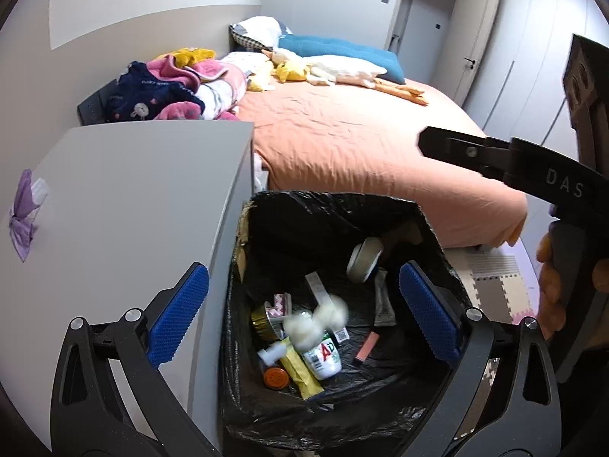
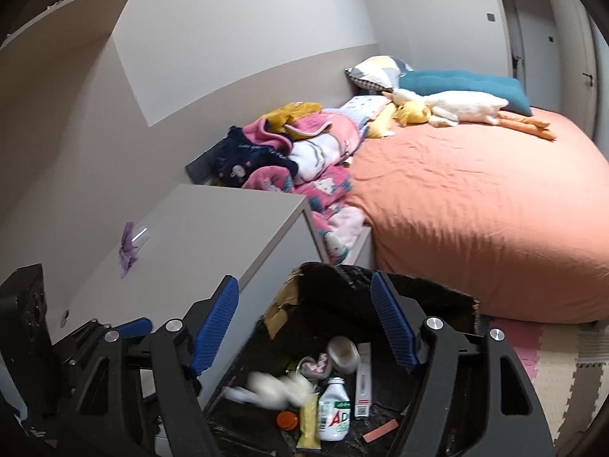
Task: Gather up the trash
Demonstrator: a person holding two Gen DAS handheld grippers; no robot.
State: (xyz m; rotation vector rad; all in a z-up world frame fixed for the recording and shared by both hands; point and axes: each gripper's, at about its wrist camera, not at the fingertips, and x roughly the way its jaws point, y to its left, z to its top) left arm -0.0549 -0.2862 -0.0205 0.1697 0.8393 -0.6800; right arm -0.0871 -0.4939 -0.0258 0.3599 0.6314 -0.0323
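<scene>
A bin lined with a black bag stands between a grey nightstand and the bed. It holds several pieces of trash, among them a white bottle and a roll of tape. My left gripper hangs open over the bin with nothing between its pads. Blurred white wads are loose in the air just above the trash. My right gripper is also open over the bin, and the same wads blur below it. A purple wrapper lies on the nightstand.
The bed with an orange sheet fills the space behind the bin, with heaped clothes, pillows and plush toys on it. Foam floor mats lie to the right. A person's hand holds the right gripper's handle. A door stands at the back.
</scene>
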